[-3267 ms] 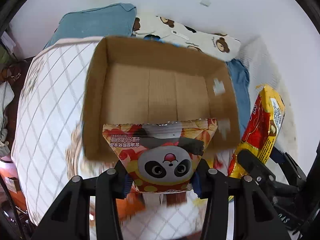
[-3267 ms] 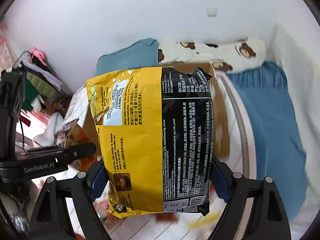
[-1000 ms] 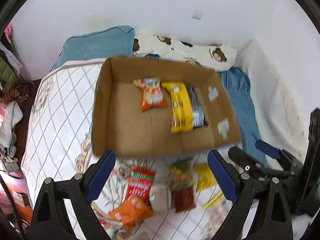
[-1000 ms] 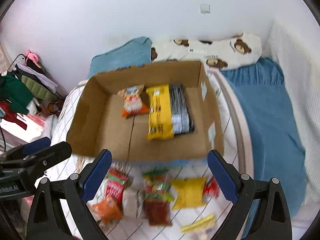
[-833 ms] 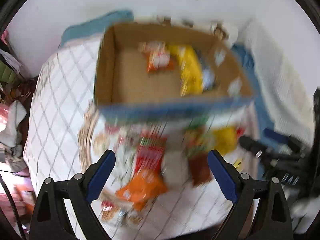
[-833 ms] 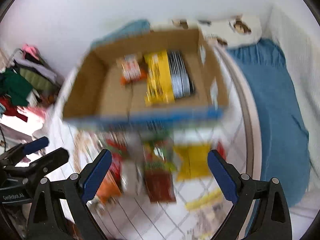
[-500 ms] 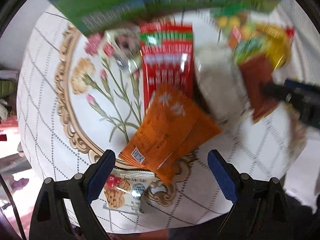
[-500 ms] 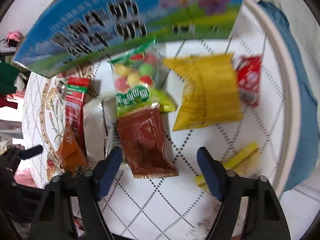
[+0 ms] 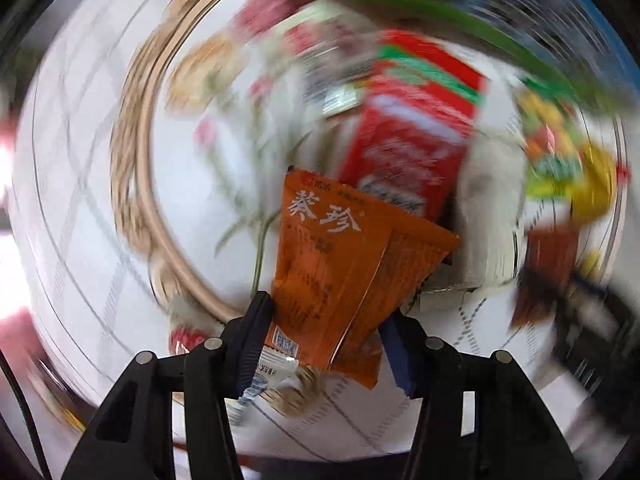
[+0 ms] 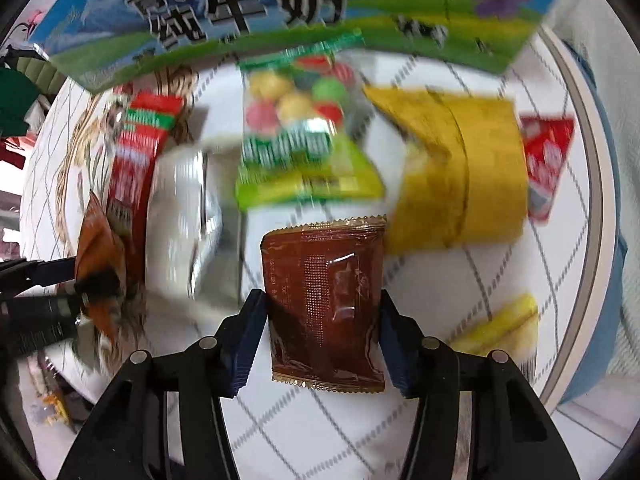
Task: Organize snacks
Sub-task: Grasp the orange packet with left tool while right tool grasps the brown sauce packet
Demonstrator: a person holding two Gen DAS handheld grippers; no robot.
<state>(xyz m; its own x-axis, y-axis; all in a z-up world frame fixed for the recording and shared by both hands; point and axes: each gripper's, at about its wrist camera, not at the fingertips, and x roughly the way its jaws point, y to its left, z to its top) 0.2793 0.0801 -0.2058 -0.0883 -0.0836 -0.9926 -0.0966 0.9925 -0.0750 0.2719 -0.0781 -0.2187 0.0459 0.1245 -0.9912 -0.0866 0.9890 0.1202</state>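
Covering the surface, a white grid-lined cloth bears floral print.

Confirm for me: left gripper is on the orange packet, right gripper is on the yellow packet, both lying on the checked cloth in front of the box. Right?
Not quite. The right gripper is around the dark brown packet; its jaws have just been closing on it. The yellow packet lies untouched further up in the right wrist view. The left gripper is on the orange packet, as you said.
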